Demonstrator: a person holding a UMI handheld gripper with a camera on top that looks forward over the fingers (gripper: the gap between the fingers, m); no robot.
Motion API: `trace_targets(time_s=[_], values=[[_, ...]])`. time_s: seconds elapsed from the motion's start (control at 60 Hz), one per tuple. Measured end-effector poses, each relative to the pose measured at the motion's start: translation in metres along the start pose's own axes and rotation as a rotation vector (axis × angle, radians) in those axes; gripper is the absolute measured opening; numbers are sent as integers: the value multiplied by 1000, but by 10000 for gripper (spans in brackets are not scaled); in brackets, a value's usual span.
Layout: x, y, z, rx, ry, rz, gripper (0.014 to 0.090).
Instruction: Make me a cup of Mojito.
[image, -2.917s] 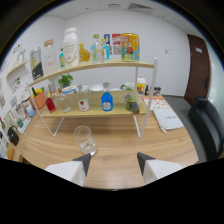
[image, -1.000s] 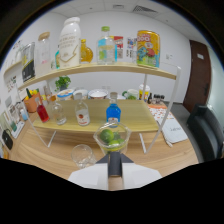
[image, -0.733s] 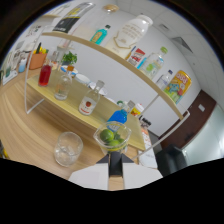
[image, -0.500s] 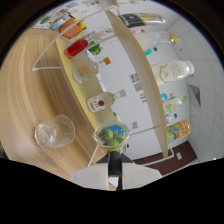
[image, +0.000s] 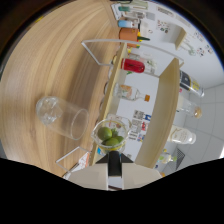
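The small glass cup of limes (image: 111, 135) is sitting low centre of the frame, clamped between the gripper (image: 114, 161) fingers. The view is rolling hard: a second ago the shelf (image: 150, 107) was level, now it's running nearly vertical, so the cup is tipping toward a pour. The empty drinking glass (image: 62, 116) is lying left of it on the wooden table (image: 45, 60) (limes not out yet). Looks like the lime-adding step is underway.
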Motion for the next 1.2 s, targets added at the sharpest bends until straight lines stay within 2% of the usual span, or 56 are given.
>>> trace_targets(time_s=[0.15, 0.367, 0.633, 0.717, 0.817, 0.95, 1.133, 1.2], values=[[-3, -10, -1, 34, 30, -65, 155], [-7, -4, -5, 25, 3, 97, 154], [24, 40, -21, -9, 1, 812, 155], [18, 66, -25, -24, -31, 1084, 155], [-10, 93, -27, -48, -114, 1363, 157], [-78, 114, -23, -115, -282, 1644, 155], [-178, 122, -15, -238, -501, 1792, 154], [-208, 118, -10, -276, -552, 1821, 155]])
